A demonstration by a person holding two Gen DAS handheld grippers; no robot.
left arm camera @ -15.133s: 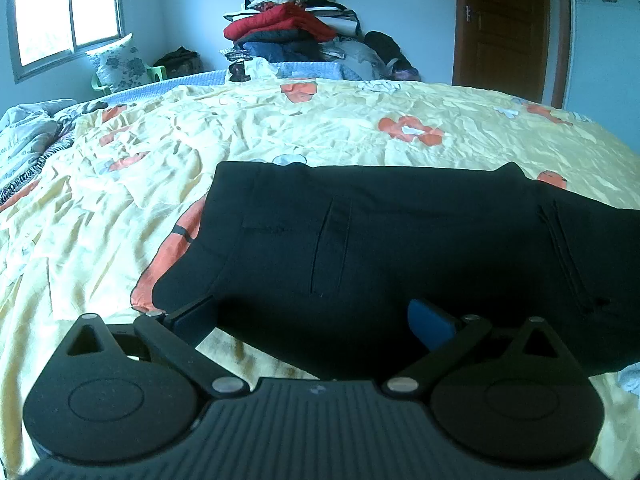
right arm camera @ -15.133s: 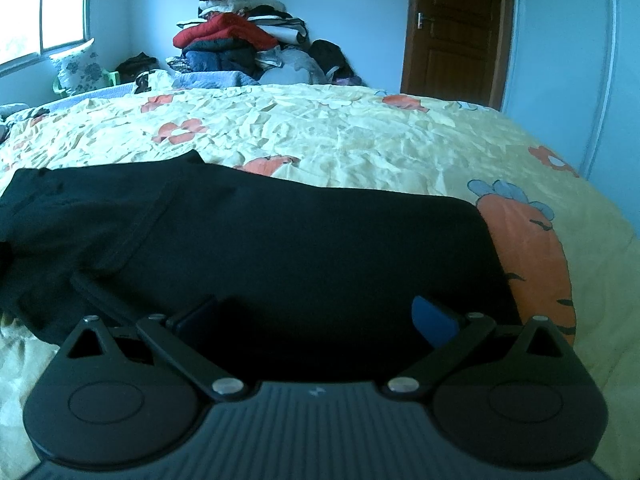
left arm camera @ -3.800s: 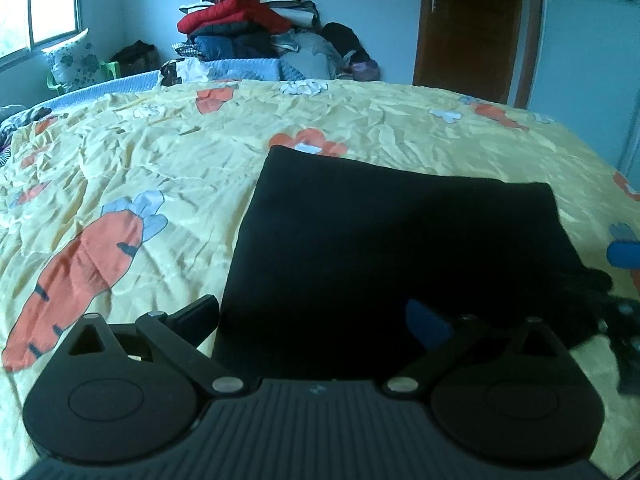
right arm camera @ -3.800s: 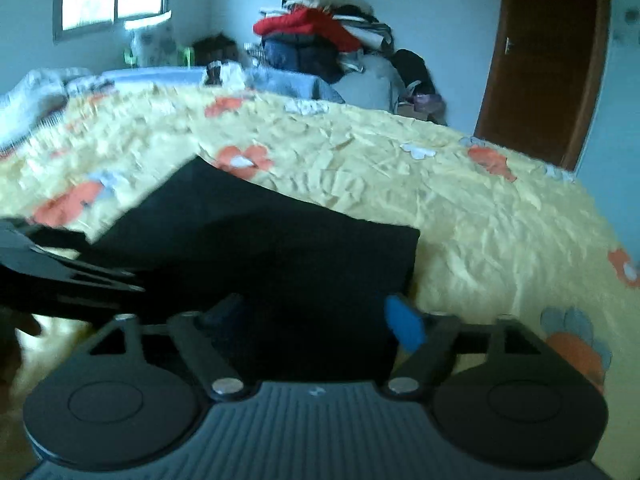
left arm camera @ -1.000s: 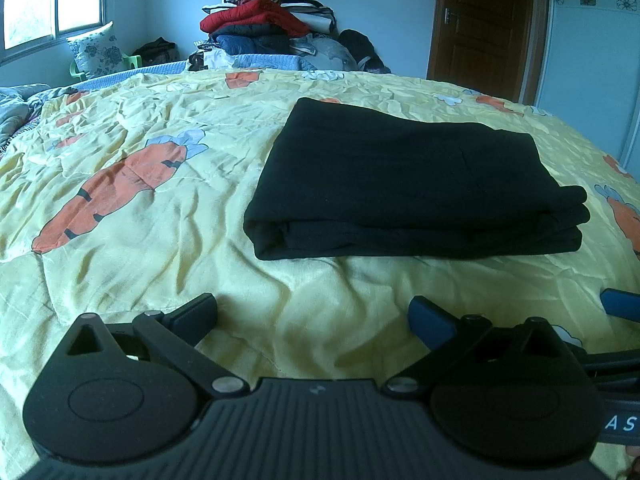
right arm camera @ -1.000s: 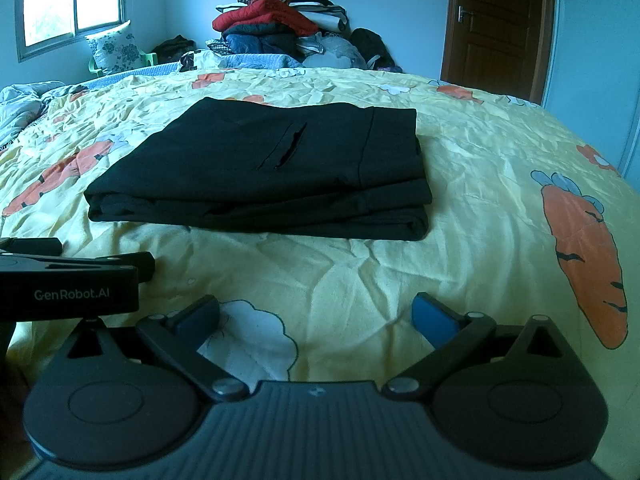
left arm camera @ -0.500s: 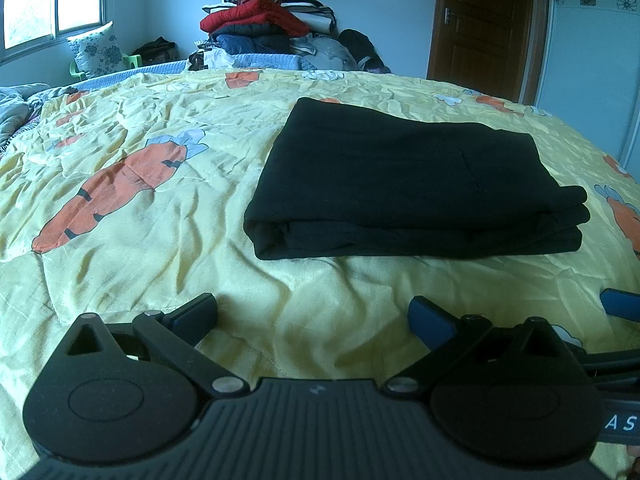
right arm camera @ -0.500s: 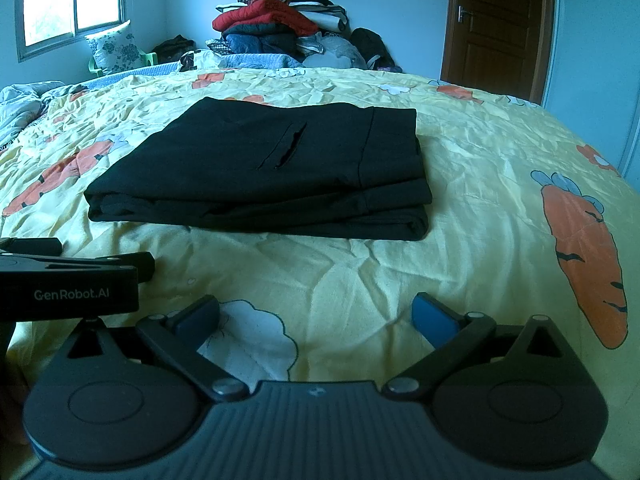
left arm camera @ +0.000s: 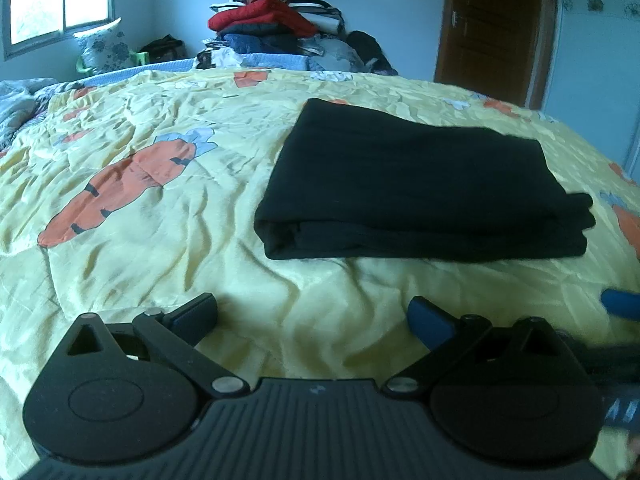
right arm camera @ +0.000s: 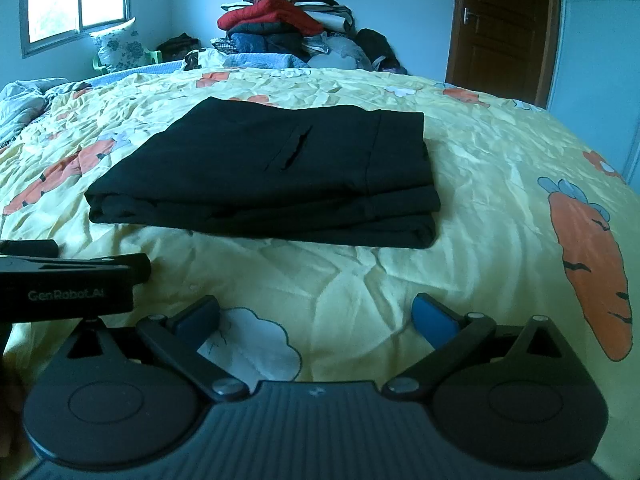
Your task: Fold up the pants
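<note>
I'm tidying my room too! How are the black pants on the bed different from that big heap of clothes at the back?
The black pants are folded into one flat, neat rectangle; the heap of clothes is a tall, messy stack. The pants are a single colour, while the heap mixes red, dark blue, white and black. The pants lie on the yellow carrot bedspread; the heap sits beyond the bed against the wall. Both are clothing, and neither tool touches them.

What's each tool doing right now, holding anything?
Left tool: open, holding nothing, short of the folded pants.
Right tool: open, holding nothing.
</note>
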